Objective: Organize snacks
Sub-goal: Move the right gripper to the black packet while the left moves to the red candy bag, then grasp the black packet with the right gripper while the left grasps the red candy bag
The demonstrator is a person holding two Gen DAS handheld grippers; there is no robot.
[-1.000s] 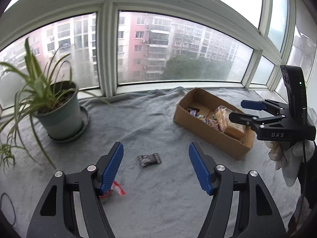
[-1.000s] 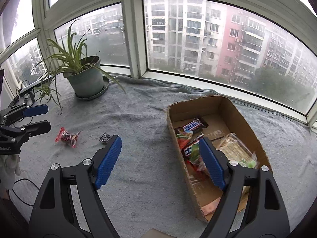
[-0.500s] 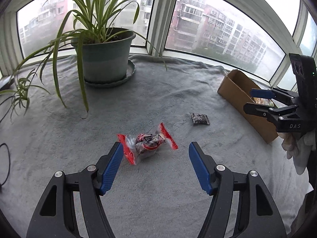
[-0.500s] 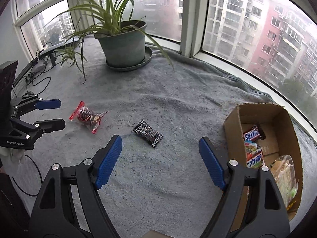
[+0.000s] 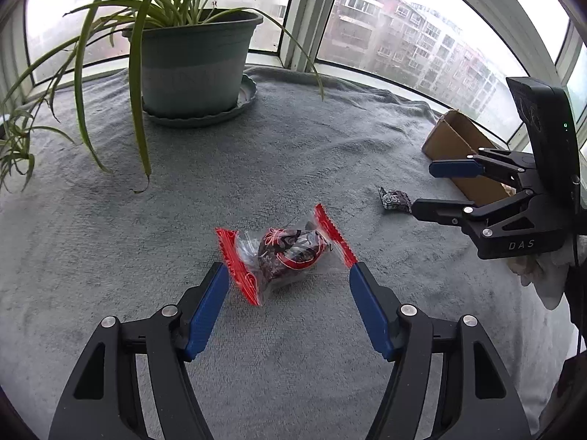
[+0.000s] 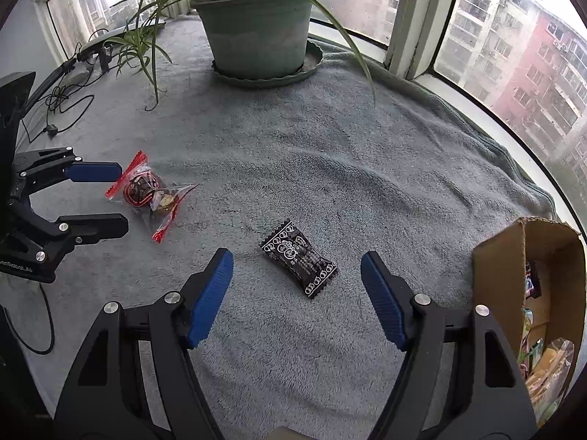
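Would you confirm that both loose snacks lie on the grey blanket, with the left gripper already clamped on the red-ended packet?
Not quite: the left gripper is open, its pads flanking the red-ended packet without pressing it, as the left wrist view shows. Both it and the black packet do lie on the grey blanket.

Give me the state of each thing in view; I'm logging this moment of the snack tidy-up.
Left gripper: open, jaws astride the red-ended packet, not pressing it.
Right gripper: open, jaws just been closing, black packet ahead between them, untouched.
Red-ended packet: sealed, lying on the blanket.
Black packet: sealed, flat on the blanket.
Box: open-topped, snacks inside.
Plant pot: upright on its saucer.
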